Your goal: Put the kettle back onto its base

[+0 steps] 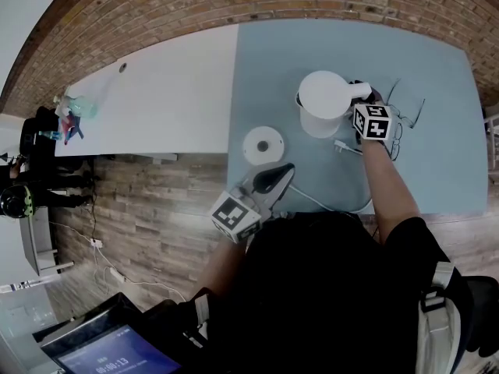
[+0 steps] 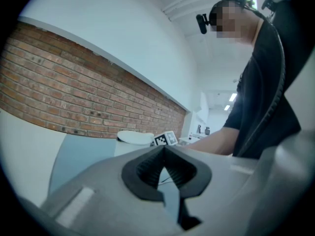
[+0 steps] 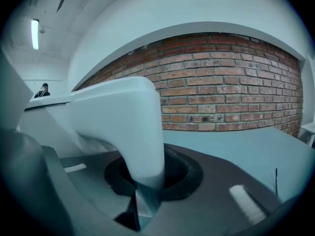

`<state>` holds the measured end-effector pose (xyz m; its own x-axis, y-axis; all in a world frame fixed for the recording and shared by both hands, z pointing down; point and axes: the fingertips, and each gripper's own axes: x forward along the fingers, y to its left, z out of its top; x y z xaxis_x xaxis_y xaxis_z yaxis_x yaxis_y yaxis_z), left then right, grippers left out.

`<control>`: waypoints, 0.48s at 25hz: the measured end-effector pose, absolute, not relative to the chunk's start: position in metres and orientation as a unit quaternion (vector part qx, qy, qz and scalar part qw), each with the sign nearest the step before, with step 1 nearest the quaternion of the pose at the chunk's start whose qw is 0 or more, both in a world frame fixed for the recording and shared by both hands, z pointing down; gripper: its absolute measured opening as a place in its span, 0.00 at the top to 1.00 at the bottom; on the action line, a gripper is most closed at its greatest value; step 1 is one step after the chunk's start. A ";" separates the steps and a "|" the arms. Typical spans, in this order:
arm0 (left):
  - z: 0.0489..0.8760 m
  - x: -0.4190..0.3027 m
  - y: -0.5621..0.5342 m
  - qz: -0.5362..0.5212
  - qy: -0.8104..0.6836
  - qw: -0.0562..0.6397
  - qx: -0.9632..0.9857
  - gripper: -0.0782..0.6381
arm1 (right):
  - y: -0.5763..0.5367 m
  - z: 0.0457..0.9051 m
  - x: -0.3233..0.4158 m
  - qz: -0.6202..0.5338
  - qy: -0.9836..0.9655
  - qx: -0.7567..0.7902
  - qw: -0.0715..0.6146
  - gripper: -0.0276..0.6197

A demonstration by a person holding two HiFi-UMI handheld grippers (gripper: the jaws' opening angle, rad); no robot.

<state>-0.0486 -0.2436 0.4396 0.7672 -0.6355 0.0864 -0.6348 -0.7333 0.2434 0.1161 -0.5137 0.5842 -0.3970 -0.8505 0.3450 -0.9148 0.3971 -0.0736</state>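
Kettle handle (image 3: 133, 127) clamped in right gripper (image 3: 147, 181); left gripper (image 2: 165, 168) closed, empty; base (image 1: 263, 144) apart, near front edge of table (image 1: 437, 131).

white table (image 1: 156, 100) | blue table (image 1: 437, 154) just beside | brick wall (image 1: 234, 2) behind both | laptop (image 1: 109, 353) lower left

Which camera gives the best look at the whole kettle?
The head view: the kettle shows nearly whole from above, near its base. The left gripper view catches only its top, far off; the right gripper view only its handle, clamped between the jaws.
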 end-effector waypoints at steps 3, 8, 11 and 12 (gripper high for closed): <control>0.439 -0.052 -0.243 -0.007 -0.343 0.132 0.930 0.88 | -0.513 0.583 0.112 0.126 -0.828 0.531 0.127 0.86; 0.434 -0.051 -0.242 -0.003 -0.340 0.128 0.932 0.88 | -0.511 0.574 0.106 0.136 -0.833 0.525 0.107 0.86; 0.434 -0.049 -0.239 -0.003 -0.336 0.131 0.933 0.88 | -0.510 0.563 0.104 0.141 -0.836 0.522 0.092 0.86; 0.435 -0.049 -0.238 -0.004 -0.335 0.131 0.933 0.88 | -0.509 0.559 0.104 0.141 -0.837 0.521 0.089 0.86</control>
